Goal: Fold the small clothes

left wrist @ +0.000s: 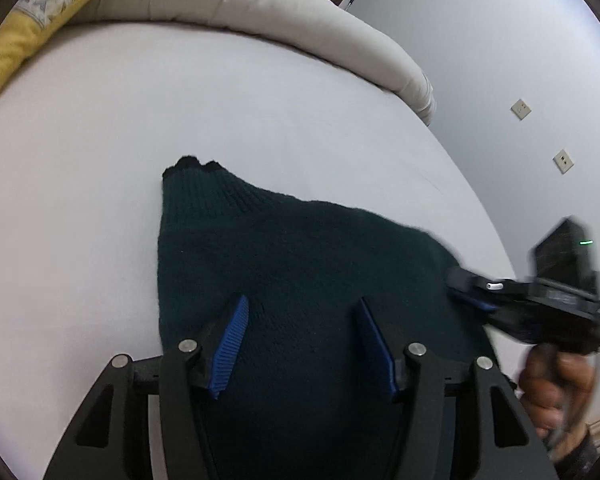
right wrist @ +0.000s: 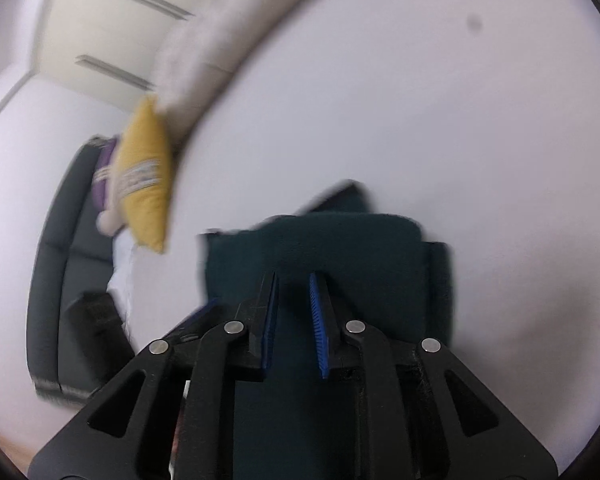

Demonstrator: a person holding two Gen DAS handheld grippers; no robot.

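A dark green knitted garment [left wrist: 300, 264] lies on the white bed sheet [left wrist: 100, 160], its ribbed cuff pointing to the far left. My left gripper [left wrist: 302, 304] is open, its blue pads spread above the garment's near part. My right gripper [left wrist: 466, 292] comes in from the right at the garment's right edge. In the right wrist view the right gripper [right wrist: 294, 278] has its blue pads a narrow gap apart over the folded green garment [right wrist: 320, 248]; the view is blurred and cloth seems to run between the fingers.
A rolled beige duvet [left wrist: 300, 12] lies along the far side of the bed. A yellow pillow [left wrist: 16, 36] sits at the far left, also in the right wrist view [right wrist: 144, 176]. A wall with sockets [left wrist: 521, 109] is on the right. A dark sofa [right wrist: 68, 264] stands beside the bed.
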